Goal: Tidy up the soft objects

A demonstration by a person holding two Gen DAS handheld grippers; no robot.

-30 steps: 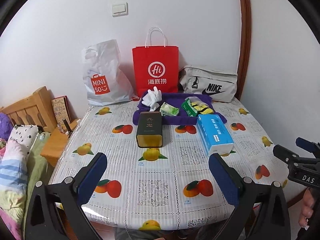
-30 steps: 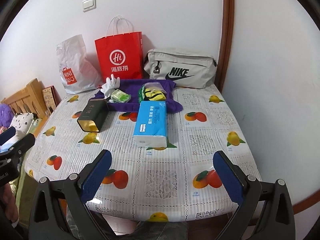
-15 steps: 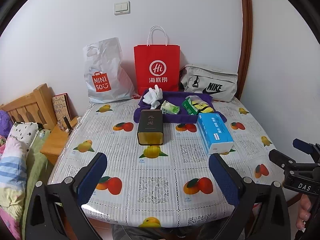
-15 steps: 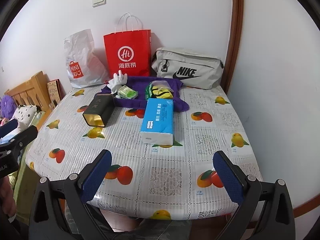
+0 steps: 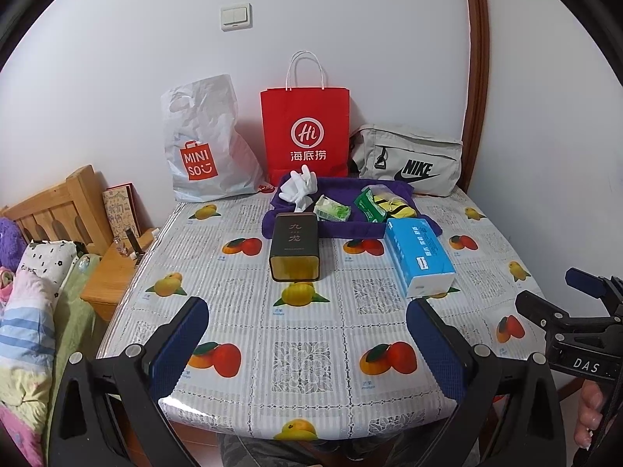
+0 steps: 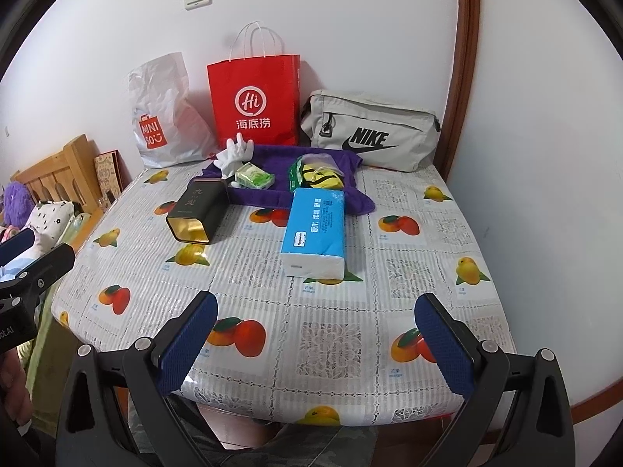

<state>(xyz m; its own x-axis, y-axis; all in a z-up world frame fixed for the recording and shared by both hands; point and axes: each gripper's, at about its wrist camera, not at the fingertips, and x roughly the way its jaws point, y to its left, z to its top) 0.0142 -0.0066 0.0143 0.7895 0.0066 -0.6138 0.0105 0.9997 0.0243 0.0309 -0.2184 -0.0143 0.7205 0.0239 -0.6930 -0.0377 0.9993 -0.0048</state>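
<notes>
A purple cloth (image 5: pixel 342 229) (image 6: pixel 268 198) lies at the back of the table and holds white gloves (image 5: pixel 298 188) (image 6: pixel 231 155), a small green tissue pack (image 5: pixel 331 208) (image 6: pixel 255 177) and a green-and-yellow packet (image 5: pixel 383 204) (image 6: pixel 317 175). A blue tissue pack (image 5: pixel 418 251) (image 6: pixel 315 229) lies in front of the cloth, to the right. My left gripper (image 5: pixel 307 319) and right gripper (image 6: pixel 317 313) hang open over the table's near edge, both empty and well short of these things.
A dark tin (image 5: pixel 295 247) (image 6: pixel 198 210) lies on its side left of the blue pack. Against the wall stand a white MINISO bag (image 5: pixel 202 144), a red paper bag (image 5: pixel 305 132) and a grey NIKE bag (image 5: pixel 409 161). A bed and wooden headboard (image 5: pixel 50 210) flank the table's left.
Both views have pulled back and risen slightly, so the table looks a little farther off. Nothing on the table has moved, and both grippers stay open.
</notes>
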